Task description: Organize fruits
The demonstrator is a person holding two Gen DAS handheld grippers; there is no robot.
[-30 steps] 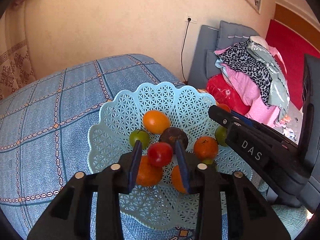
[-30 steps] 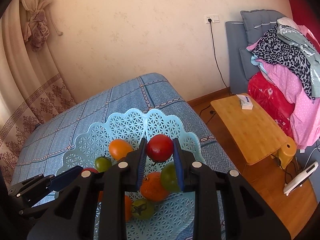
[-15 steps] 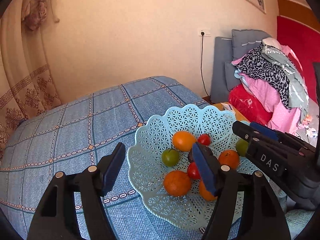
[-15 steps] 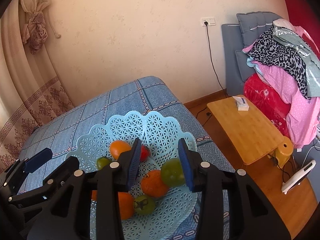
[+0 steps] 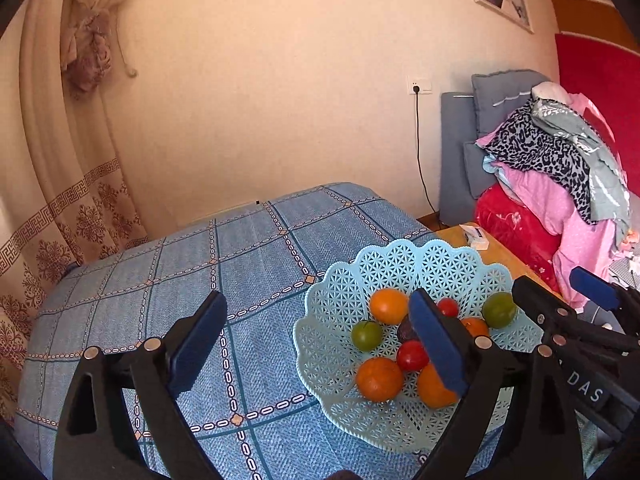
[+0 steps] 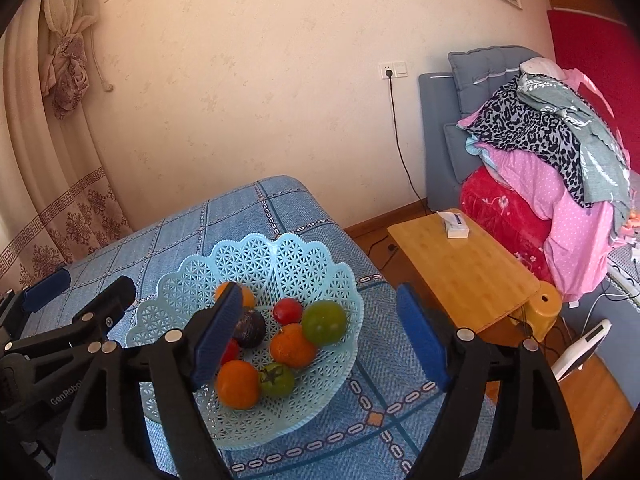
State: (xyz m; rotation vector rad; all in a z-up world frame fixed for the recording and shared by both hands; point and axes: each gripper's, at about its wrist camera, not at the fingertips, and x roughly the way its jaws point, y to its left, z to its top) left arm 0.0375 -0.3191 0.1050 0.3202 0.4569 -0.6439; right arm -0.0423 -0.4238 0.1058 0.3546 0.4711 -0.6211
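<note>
A light blue lattice basket [image 5: 332,280] [image 6: 256,248] stands on the blue checked cover. It holds several fruits: oranges [image 5: 379,379] [image 6: 237,384], green ones [image 5: 366,335] [image 6: 324,322], a dark plum [image 6: 250,326] and two red tomatoes [image 5: 412,355] [image 6: 287,311]. My left gripper [image 5: 316,344] [image 6: 82,288] hangs above the basket's left side. Its jaws are opening wide and nothing is between them. My right gripper [image 6: 320,338] [image 5: 564,292] hovers over the basket's right half. Its jaws are also opening and grip nothing. Its left finger [image 6: 218,336] hides part of an orange and a tomato.
The bed cover [image 5: 160,280] stretches left of the basket. To the right a low wooden table [image 6: 464,268] carries a tissue box [image 6: 454,224], with a yellow stool [image 6: 544,308] under it. Piled clothes [image 6: 540,152] fill the right side, and a curtain [image 5: 60,200] hangs at the left.
Each gripper held a red tomato a second ago. Both jaws have spread apart, the tomatoes now lie in the basket, and both grippers have drawn back and risen.
</note>
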